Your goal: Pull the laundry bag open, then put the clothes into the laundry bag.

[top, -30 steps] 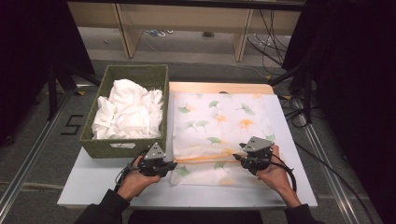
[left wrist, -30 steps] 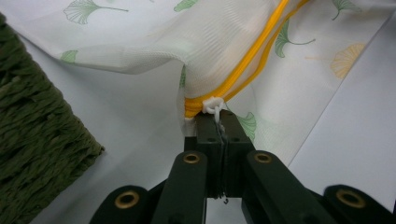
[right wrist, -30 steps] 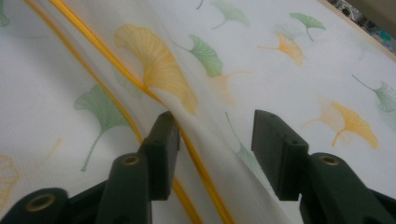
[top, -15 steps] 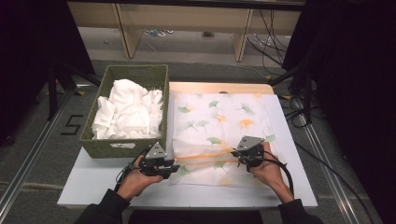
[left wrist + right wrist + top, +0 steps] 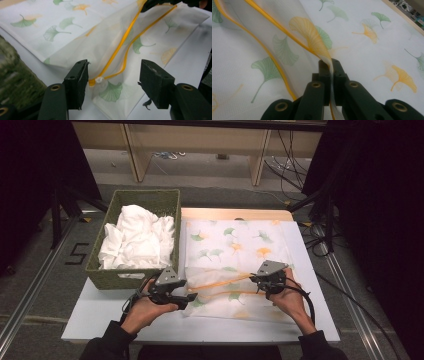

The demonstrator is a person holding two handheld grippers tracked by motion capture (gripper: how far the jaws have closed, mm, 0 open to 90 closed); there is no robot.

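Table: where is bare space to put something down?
The white table is bare at its near left corner, below the green basket, and along the near edge under the mesh bag. A narrow strip runs right of the bag. The basket, full of white cloths, and the middle are crowded.

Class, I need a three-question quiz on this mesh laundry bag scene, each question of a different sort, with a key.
1. True or false: the right gripper is shut on the mesh bag.
2. Multiple choice: what lies in the green basket? A) white cloth B) books C) bottles
3. Short answer: what small white part lies between the open fingers of the left gripper?

Key
1. True: the mesh is pinched flat between its fingers.
2. A: crumpled white cloth.
3. The zipper pull at the end of the orange zipper; the left gripper's jaws have just been opening and do not press on it.
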